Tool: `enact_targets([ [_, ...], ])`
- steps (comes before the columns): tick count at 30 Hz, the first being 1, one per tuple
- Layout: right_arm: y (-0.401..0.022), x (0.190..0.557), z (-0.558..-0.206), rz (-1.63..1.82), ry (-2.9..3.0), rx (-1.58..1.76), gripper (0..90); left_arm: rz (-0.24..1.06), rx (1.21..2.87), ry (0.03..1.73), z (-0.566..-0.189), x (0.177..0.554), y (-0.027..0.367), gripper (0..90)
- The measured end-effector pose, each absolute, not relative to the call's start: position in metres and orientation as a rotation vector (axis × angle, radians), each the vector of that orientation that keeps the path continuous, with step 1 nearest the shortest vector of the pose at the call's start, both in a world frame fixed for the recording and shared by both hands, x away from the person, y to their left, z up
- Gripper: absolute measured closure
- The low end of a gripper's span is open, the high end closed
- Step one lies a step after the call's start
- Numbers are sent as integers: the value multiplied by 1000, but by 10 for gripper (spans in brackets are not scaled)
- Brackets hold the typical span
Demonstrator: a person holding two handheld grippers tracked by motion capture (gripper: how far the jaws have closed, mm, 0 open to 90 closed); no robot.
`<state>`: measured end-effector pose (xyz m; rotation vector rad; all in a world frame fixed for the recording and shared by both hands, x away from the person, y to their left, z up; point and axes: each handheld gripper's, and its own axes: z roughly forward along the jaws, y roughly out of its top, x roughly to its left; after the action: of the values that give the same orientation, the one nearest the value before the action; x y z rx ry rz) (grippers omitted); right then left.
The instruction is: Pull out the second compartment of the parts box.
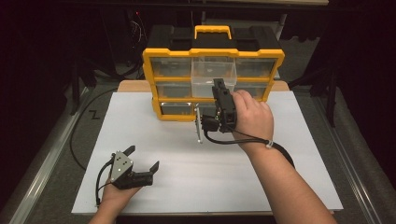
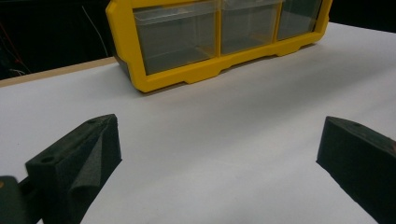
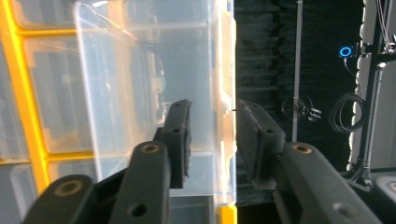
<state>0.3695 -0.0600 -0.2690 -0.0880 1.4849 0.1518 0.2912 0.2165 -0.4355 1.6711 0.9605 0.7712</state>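
While right claw (image 1: pixel 218 88) straddles clear drawer (image 1: pixel 212 70), yellow organiser (image 1: pixel 159 65) behind, white tabletop (image 1: pixel 280 154)

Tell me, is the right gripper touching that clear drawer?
Apart. In the right gripper view, the right gripper straddles the clear drawer front, with gaps either side.

Dark room; white tabletop (image 1: pixel 289 154) over wooden board; grey carpet floor (image 1: pixel 341 154); black cable (image 1: pixel 77 135) at left
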Motion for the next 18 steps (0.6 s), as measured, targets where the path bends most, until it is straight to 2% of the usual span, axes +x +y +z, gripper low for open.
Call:
enact_targets([
  [7,-68,352,-284,174,1510,-105,566,777,1667,973,-436,292,219,5],
  [18,-96,337,-339,156,1611,-130,495,786,1665,991,-436,294,220,5],
])
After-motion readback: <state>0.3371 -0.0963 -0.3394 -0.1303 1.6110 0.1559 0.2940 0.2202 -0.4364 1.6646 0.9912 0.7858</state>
